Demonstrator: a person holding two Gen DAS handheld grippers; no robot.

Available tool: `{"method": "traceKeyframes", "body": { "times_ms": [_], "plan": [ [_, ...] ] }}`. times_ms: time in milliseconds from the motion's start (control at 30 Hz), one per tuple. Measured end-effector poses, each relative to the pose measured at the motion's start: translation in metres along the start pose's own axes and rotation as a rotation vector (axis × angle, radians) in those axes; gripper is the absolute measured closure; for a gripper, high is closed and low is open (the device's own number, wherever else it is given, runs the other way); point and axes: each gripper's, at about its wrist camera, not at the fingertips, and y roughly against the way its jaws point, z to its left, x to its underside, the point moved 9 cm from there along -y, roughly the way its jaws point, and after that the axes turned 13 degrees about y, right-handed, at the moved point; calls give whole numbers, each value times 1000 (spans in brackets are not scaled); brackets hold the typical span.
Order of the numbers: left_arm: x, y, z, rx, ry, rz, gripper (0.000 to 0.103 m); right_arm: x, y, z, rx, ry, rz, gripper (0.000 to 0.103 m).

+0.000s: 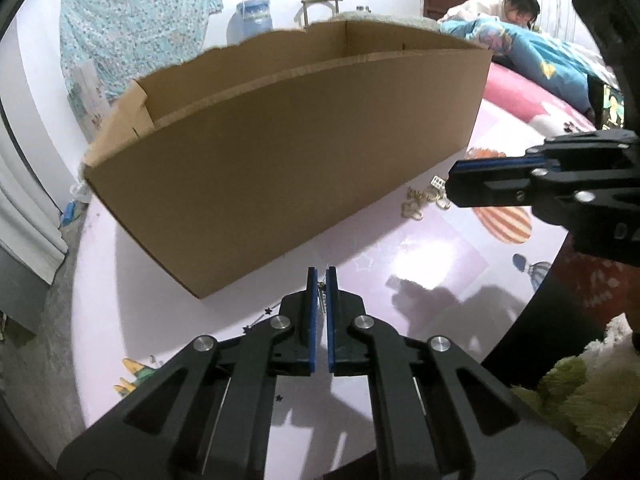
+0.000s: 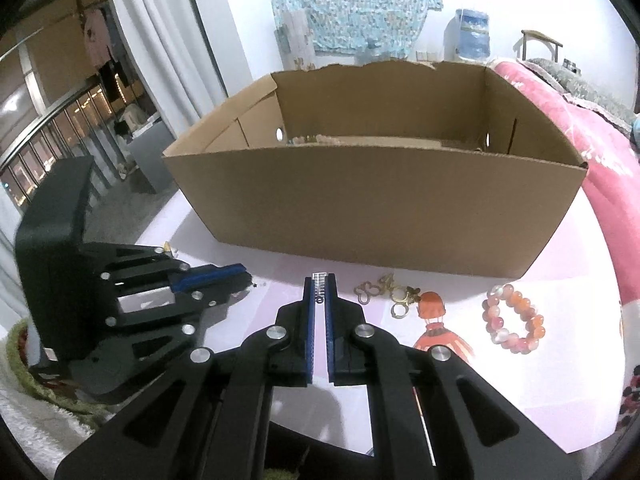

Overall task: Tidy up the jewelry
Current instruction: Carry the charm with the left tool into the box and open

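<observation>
R gripper [image 2: 320,280], fingers narrow, pinches a small silver piece [image 2: 320,276] before the cardboard box [image 2: 376,220]. L gripper [image 1: 321,276], fingers narrow, grips a thin chain [image 1: 320,294]. Bead bracelet [image 2: 514,320] & gold pieces [image 2: 394,296] lie on desk [image 2: 540,380].

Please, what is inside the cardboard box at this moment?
In the right wrist view, the cardboard box shows a few small pale pieces, perhaps beads, just above its front wall, near the far left side. The front wall hides the box floor, so the other contents cannot be seen.

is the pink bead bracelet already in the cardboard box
No, the bead bracelet lies on the table outside the cardboard box, in front of it.
</observation>
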Motion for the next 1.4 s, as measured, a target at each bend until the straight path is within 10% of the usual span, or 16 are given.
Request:
{"method": "traceKeyframes", "body": {
  "times_ms": [500,833,1100,1400],
  "plan": [
    [-126,100,-4,160,66,-280,100,-103,61,-24,-28,47,-243,98],
    [-194,-27,23,226,269,83,100,-164,-51,-98,-193,-88,45,98],
    [-207,-123,26,210,378,362,100,-166,-139,-159,-124,-190,295,98],
    [-195,-153,46,146,475,423,83,-164,-153,-180,-38,-163,335,97]
  ]
}}
